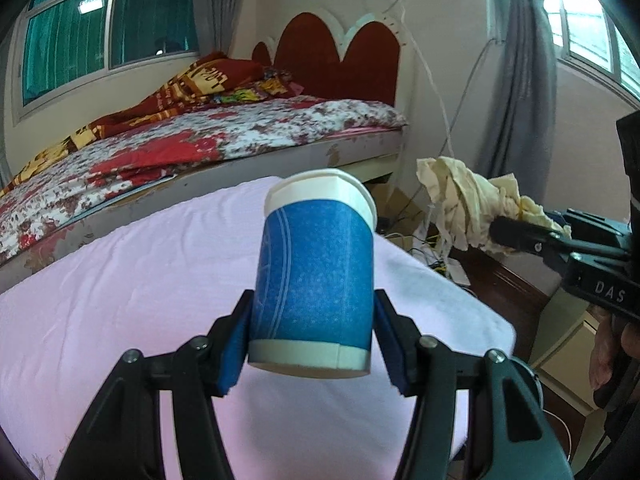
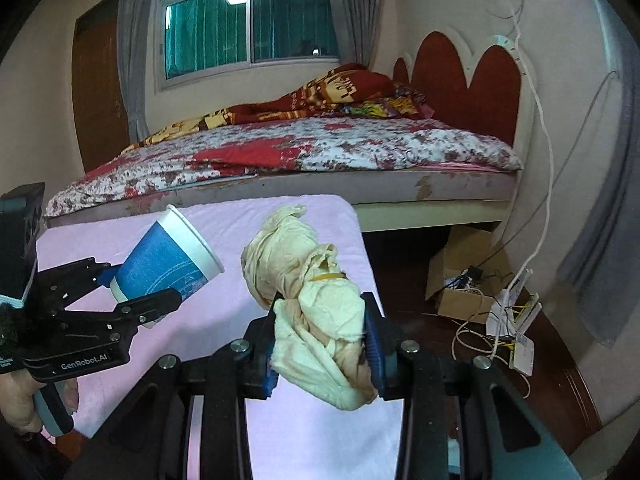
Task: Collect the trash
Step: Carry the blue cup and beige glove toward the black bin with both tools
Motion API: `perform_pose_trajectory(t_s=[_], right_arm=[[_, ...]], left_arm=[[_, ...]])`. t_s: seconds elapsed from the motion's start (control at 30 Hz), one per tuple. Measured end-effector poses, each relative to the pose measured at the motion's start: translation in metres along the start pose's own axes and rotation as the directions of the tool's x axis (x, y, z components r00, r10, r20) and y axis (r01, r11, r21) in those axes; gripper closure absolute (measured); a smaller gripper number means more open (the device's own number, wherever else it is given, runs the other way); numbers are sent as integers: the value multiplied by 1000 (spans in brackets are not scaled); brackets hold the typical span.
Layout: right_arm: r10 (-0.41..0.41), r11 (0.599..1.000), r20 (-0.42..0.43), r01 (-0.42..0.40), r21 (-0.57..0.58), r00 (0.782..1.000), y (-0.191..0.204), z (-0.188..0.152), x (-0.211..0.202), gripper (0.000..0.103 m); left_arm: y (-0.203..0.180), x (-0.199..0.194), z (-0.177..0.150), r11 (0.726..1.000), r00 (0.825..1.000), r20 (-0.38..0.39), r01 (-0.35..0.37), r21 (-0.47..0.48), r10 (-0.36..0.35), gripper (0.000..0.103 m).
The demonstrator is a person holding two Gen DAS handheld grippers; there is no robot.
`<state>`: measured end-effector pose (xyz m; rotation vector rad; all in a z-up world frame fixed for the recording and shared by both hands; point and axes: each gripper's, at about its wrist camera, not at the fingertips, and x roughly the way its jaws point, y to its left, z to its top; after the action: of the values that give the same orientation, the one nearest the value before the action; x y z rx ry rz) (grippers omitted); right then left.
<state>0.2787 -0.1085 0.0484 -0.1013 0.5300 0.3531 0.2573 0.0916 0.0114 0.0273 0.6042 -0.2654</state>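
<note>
Trash filled both: left hand-held gripper (image 1: 312, 336) clamped the blue paper cup (image 1: 316, 276) (rim pointing far), right hand-held gripper (image 2: 320, 344) pinched the crumpled cloth wad (image 2: 308, 296), both above the pink-covered table (image 1: 120, 280).

A pink cloth (image 1: 120, 300) covers the worktop in the foreground. Behind it runs a bed (image 2: 304, 148) under a red-and-white floral quilt, with a red and yellow blanket (image 2: 320, 92) bunched near the dark red scalloped headboard (image 2: 464, 76). A green-tinted window (image 2: 248, 20) sits above, grey curtains (image 2: 132, 40) at its sides. On the dark floor by the wall, an open cardboard box (image 2: 464, 280) holds tangled cables, with a white router (image 2: 520, 320) just beside it.
</note>
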Motion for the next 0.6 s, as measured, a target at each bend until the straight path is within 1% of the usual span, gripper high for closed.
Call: perform_pose_trajectory(t_s=[0.33, 0.6], right_arm=[[-57, 997, 45, 54, 54, 997, -40, -30, -80, 66], [-113, 990, 66, 107, 88, 991, -71, -49, -126, 65]], left_arm=[[-54, -25, -5, 997, 997, 27, 70, 32, -71, 45], [-100, -31, -8, 988, 990, 27, 136, 72, -138, 45]])
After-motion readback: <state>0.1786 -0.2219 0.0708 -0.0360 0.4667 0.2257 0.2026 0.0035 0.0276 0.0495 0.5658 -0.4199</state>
